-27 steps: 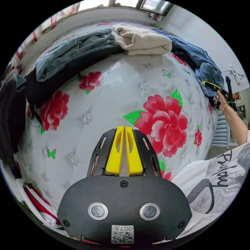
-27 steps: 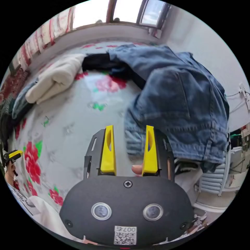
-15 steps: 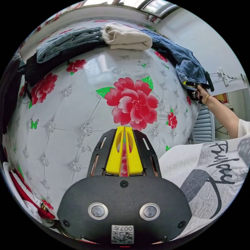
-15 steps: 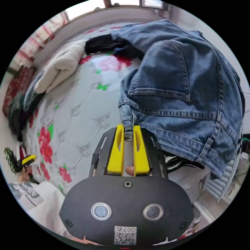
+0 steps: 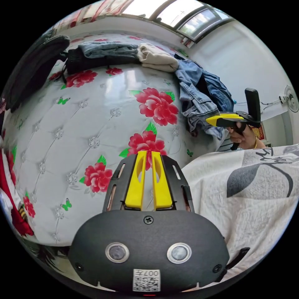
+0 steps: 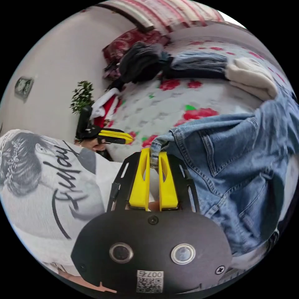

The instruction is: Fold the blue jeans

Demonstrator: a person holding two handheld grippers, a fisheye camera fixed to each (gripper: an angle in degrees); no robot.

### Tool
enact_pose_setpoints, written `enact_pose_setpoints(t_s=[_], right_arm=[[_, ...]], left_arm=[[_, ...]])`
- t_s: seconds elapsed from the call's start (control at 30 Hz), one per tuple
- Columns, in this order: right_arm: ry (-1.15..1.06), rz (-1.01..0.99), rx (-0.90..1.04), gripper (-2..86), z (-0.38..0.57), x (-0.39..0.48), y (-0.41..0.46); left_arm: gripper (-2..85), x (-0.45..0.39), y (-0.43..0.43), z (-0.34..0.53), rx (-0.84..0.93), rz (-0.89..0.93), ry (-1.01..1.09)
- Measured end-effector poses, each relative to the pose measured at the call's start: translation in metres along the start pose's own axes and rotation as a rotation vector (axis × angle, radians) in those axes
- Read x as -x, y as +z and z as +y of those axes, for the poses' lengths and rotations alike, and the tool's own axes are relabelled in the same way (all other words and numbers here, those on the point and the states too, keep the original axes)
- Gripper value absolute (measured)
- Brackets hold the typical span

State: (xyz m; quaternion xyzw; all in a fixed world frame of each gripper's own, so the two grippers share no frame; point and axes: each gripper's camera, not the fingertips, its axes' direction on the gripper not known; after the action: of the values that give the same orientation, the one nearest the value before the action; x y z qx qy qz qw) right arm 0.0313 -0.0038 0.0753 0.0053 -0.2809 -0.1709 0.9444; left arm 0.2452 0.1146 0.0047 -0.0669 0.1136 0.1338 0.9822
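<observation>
The blue jeans (image 6: pixel 236 155) hang crumpled from my right gripper (image 6: pixel 154 153), which is shut on a waistband edge (image 6: pixel 155 144). In the left gripper view the same jeans (image 5: pixel 196 99) lie bunched at the right side of the bed, and the right gripper (image 5: pixel 215 120) is held by a hand with the denim pinched in its yellow jaws. My left gripper (image 5: pixel 149 153) hovers over the floral bed cover (image 5: pixel 93 124), jaws almost together with nothing between them. It also shows in the right gripper view as the left gripper (image 6: pixel 123 137), beside the person's shirt.
A folded beige garment (image 5: pixel 157 57) and a stack of folded jeans (image 5: pixel 106 49) lie along the bed's far edge, with dark clothes (image 5: pixel 34 68) at the far left. The person's white printed shirt (image 5: pixel 249 193) is close on the right. A small plant (image 6: pixel 81 96) stands by the wall.
The right gripper went from open to shut on the jeans' waistband, then dragged the jeans across the bed toward the person. Both cameras swung; the left gripper's jaws parted slightly.
</observation>
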Motion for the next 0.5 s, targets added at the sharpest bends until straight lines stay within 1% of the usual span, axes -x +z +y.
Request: enact_pose_setpoints(t_s=[0.07,0.13,0.2,0.23,0.3,0.37,0.4,0.43,0.47,0.5], right_arm=[[-0.094,-0.085,0.011,2.4,-0.038,0.044,0.031],[-0.264,-0.172,0.033,2.5,-0.086,0.109,0.062],[-0.314,-0.270,0.050,2.9,-0.113,0.147,0.082],[-0.333,-0.312,0.077,3.1,-0.126,0.167,0.096],[-0.395,-0.324,0.130,3.6,-0.133,0.191,0.114],[-0.426,-0.270,0.127,4.0,-0.126,0.199,0.120],[-0.420,-0.250,0.089,4.3,-0.118,0.193,0.114],[-0.385,-0.237,0.056,4.5,-0.108,0.177,0.102],[-0.358,-0.230,0.041,4.6,-0.104,0.165,0.095],[-0.294,-0.196,0.011,4.9,-0.092,0.137,0.079]], left_arm=[[3.1,0.013,-0.012,0.018,-0.043,-0.034,-0.060],[3.2,0.033,-0.024,0.036,-0.074,-0.071,-0.154],[2.9,0.062,-0.041,0.058,-0.128,-0.078,-0.302],[2.8,0.069,-0.047,0.064,-0.146,-0.079,-0.340],[2.5,0.095,-0.071,0.088,-0.222,-0.112,-0.507],[2.5,0.106,-0.090,0.107,-0.282,-0.153,-0.596],[2.6,0.107,-0.101,0.118,-0.313,-0.207,-0.637],[2.6,0.106,-0.107,0.123,-0.323,-0.240,-0.649],[2.8,0.100,-0.115,0.128,-0.329,-0.311,-0.646],[2.8,0.088,-0.121,0.128,-0.326,-0.379,-0.605]])
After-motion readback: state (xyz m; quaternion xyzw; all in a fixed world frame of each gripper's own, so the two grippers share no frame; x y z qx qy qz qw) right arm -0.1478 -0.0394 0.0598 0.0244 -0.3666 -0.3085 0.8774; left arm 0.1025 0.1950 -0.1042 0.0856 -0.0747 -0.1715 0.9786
